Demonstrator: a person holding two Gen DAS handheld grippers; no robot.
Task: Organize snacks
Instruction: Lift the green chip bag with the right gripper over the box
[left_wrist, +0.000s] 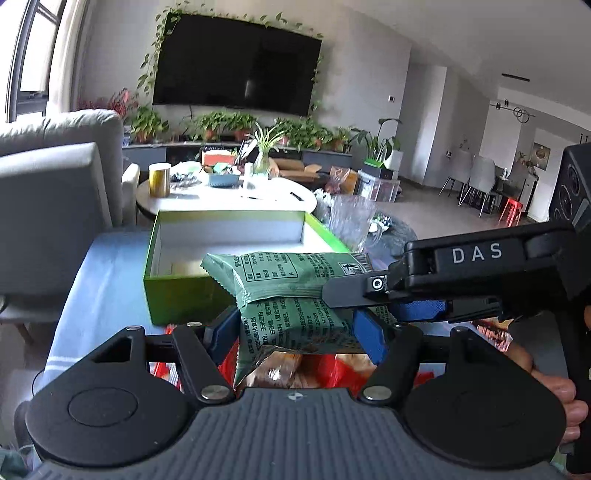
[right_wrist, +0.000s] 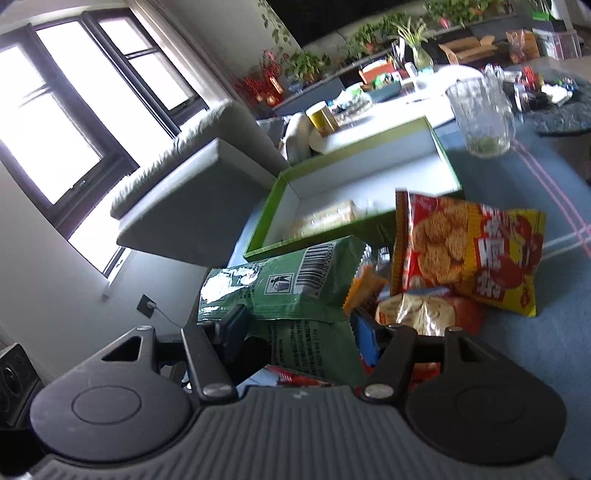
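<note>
Two green snack packets lie stacked; I cannot tell if they are joined. The lower green packet (left_wrist: 295, 325) sits between the blue pads of my left gripper (left_wrist: 295, 326), which press on its sides. The upper one (left_wrist: 280, 271) shows a barcode. My right gripper comes in from the right, one of its fingers (left_wrist: 347, 293) across the packets. In the right wrist view my right gripper (right_wrist: 299, 334) is shut on the green packet (right_wrist: 314, 347). Both are held just in front of the open green box (left_wrist: 184, 295) (right_wrist: 266, 221), which holds a pale packet (right_wrist: 328, 218).
A red and yellow biscuit packet (right_wrist: 469, 254) and other loose snacks (right_wrist: 424, 314) lie on the blue cloth (right_wrist: 535, 350) below the grippers. A glass pitcher (right_wrist: 480, 118) stands right of the box. A grey sofa arm (left_wrist: 51, 206) is on the left, and a white round table (left_wrist: 221, 195) lies beyond.
</note>
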